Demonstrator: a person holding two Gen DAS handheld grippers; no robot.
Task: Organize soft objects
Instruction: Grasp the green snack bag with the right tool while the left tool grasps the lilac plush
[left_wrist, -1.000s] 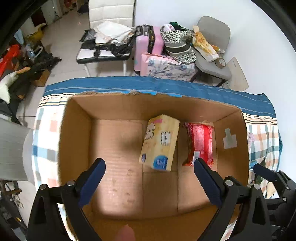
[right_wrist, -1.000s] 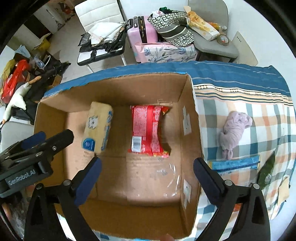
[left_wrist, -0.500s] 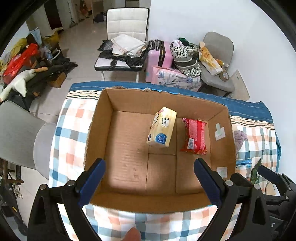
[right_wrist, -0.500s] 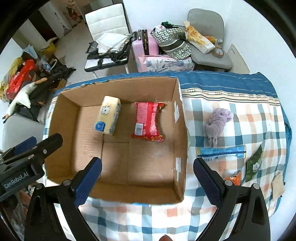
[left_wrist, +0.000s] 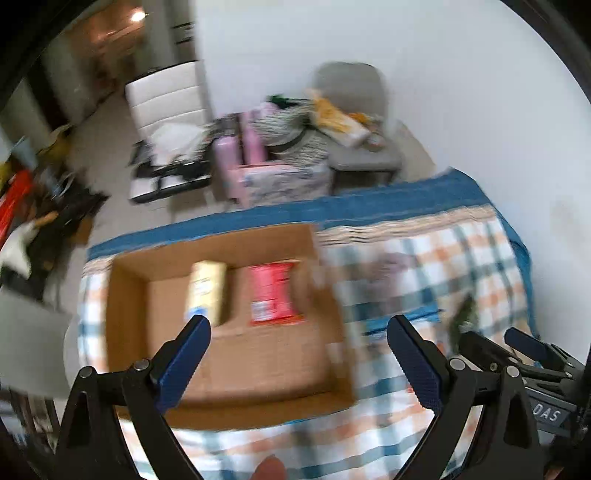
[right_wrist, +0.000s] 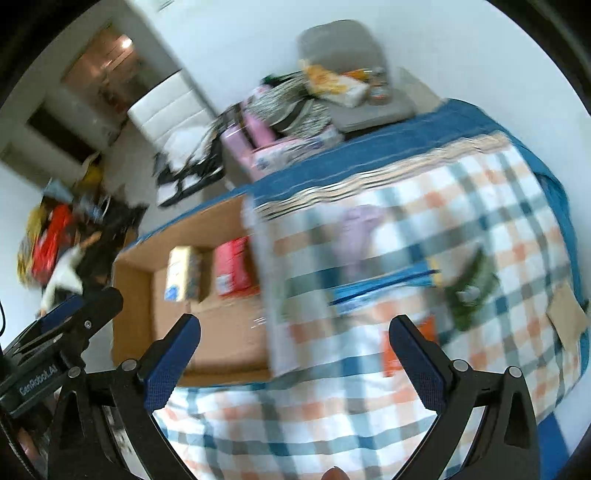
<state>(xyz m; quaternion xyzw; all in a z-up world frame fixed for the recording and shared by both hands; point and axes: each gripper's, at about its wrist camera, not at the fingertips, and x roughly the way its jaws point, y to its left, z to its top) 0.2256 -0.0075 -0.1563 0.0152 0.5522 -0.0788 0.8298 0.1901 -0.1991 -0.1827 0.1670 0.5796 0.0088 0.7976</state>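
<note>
An open cardboard box (left_wrist: 122, 332) (right_wrist: 133, 332) stands on the checked cloth. In it lie a yellow tissue pack (left_wrist: 205, 291) (right_wrist: 183, 273) and a red pack (left_wrist: 271, 293) (right_wrist: 232, 267). To its right on the cloth lie a lilac soft cloth (right_wrist: 356, 229) (left_wrist: 391, 273), a blue packet (right_wrist: 380, 291), a dark green packet (right_wrist: 469, 291) (left_wrist: 463, 314) and an orange item (right_wrist: 393, 354). My left gripper (left_wrist: 299, 365) is open and empty, high above the box's near right part. My right gripper (right_wrist: 293, 365) is open and empty, above the cloth right of the box. Both views are blurred.
The checked cloth (right_wrist: 480, 192) has a blue far border. Beyond it stand a grey chair (left_wrist: 354, 147) with clutter, a pink suitcase (left_wrist: 236, 162) and a white chair (left_wrist: 166, 107). A brown card (right_wrist: 567, 321) lies near the cloth's right edge.
Both grippers have risen well away from the box and swung right, so the box now sits to the left and more of the cloth with the loose items shows. Both stayed open.
</note>
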